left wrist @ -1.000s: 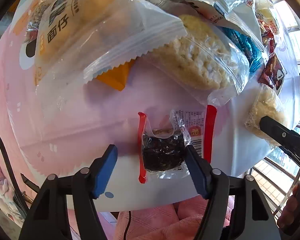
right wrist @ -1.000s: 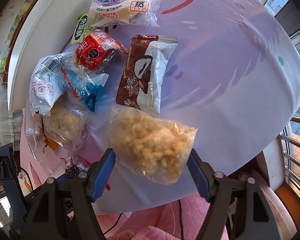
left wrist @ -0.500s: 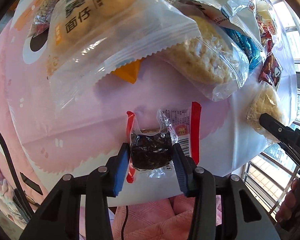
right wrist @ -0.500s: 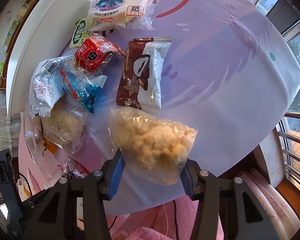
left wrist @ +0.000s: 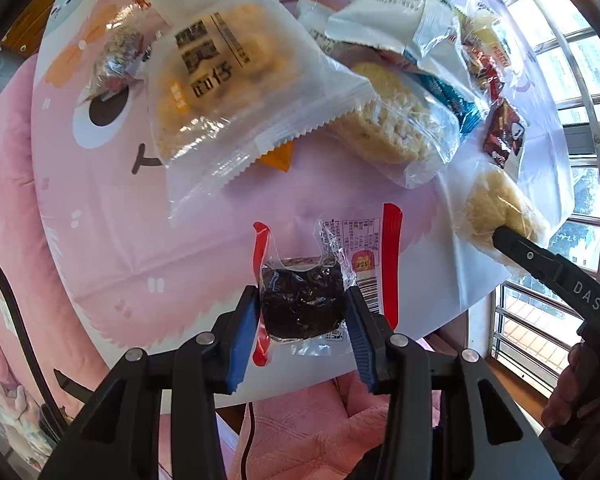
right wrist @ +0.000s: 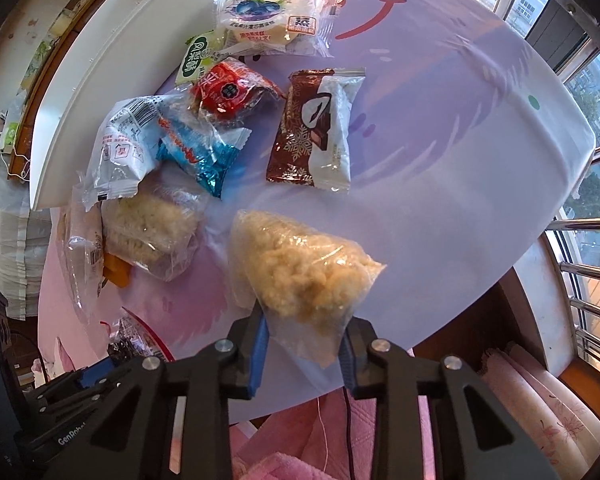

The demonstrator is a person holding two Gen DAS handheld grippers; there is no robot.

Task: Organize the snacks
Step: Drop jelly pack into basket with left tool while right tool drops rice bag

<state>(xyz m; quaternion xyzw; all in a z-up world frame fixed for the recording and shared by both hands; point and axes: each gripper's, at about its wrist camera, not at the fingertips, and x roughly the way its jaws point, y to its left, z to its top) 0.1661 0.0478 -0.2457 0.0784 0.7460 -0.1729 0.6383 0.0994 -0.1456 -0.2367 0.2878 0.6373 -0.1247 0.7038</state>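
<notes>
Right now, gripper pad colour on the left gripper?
Blue pads, clearest in the left wrist view.

both tools are matte black linkage frames with round silver screw heads at the pivots. the left gripper carries blue ribbed pads on its fingers; the right gripper has the same blue pads. white lettering reads "das" on one arm and what looks like "genrobot" on another, partly cut off. a thin dark cable hangs below.
</notes>
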